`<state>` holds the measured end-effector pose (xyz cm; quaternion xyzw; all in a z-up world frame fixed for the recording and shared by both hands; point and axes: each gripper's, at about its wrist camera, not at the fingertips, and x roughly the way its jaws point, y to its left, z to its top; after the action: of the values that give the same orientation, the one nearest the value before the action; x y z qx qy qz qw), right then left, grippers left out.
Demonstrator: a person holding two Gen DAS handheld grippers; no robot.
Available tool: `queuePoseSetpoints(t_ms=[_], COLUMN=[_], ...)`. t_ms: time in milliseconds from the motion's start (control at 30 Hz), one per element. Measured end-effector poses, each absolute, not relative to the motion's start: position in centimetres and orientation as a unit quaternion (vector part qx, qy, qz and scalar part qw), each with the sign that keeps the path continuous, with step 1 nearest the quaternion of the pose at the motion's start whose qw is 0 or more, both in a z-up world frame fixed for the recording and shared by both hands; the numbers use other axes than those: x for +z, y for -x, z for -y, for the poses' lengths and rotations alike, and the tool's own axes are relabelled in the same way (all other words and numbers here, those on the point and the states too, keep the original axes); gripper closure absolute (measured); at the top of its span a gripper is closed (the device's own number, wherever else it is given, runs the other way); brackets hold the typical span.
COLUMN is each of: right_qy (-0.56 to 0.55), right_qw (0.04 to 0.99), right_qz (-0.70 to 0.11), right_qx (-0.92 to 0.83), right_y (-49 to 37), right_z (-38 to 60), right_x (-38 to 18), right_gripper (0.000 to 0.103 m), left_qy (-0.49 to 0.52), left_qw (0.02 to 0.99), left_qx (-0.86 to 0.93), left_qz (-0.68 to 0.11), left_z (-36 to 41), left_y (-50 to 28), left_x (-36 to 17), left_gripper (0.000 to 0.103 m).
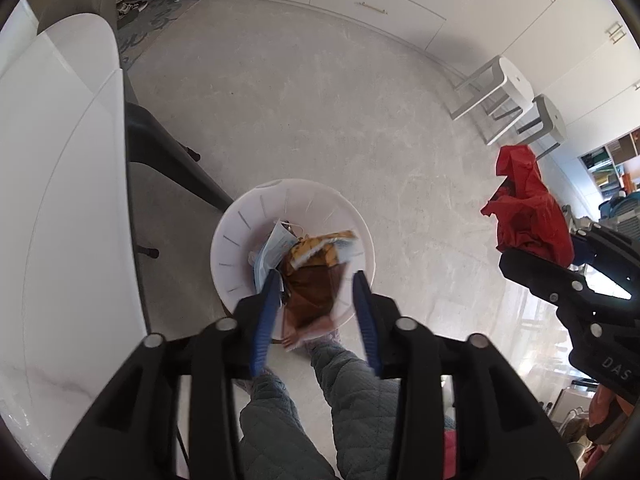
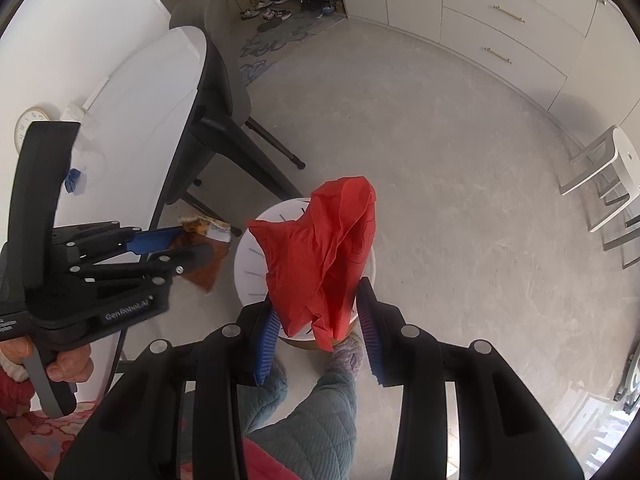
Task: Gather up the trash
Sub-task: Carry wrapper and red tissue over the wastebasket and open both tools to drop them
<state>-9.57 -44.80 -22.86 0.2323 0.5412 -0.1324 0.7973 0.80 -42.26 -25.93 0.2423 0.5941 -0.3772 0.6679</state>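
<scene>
While your left claw (image 1: pixel 316 280) hangs wide open and empty over the round white plastic bin (image 1: pixel 240 216) with a brown-and-yellow snack wrapper (image 1: pixel 314 288) dropping in, next spread your right claw (image 2: pixel 318 308), gripping the crumpled red plastic bag (image 2: pixel 320 256), above the bin's rim.

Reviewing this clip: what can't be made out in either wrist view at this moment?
- Bin floor, left wrist view: covered by the blue mask and brown wrapper.
- Wrapper print: motion-blurred.
- Whether the left gripper pinches the wrapper: unclear.
- Bin interior, right wrist view: hidden behind the red bag in the right gripper.
- Stools: cut off by the fisheye edge.
</scene>
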Motion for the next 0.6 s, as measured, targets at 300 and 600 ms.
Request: queuePoseSetpoints(t_ms=[300, 600], right_qy=[-0.234, -0.236], right_qw=[0.796, 0.796], right_qz=[-0.543, -0.543], right_qx=[-0.127, -0.126], right_y=[10.0, 9.9], right_z=[45.0, 44.5], right_x=[-23.0, -23.2], right_gripper=[0.064, 0.064], left_qy=[-0.239, -0.221], left_qw=[0.674, 0.694], left_qx=[-0.363, -0.356], left_qz=[-0.597, -0.585], left_z=[42.2, 41.3], left_y=[-0.5, -1.0], left_x=[-25.7, -23.5], left_gripper=[0.042, 0.027])
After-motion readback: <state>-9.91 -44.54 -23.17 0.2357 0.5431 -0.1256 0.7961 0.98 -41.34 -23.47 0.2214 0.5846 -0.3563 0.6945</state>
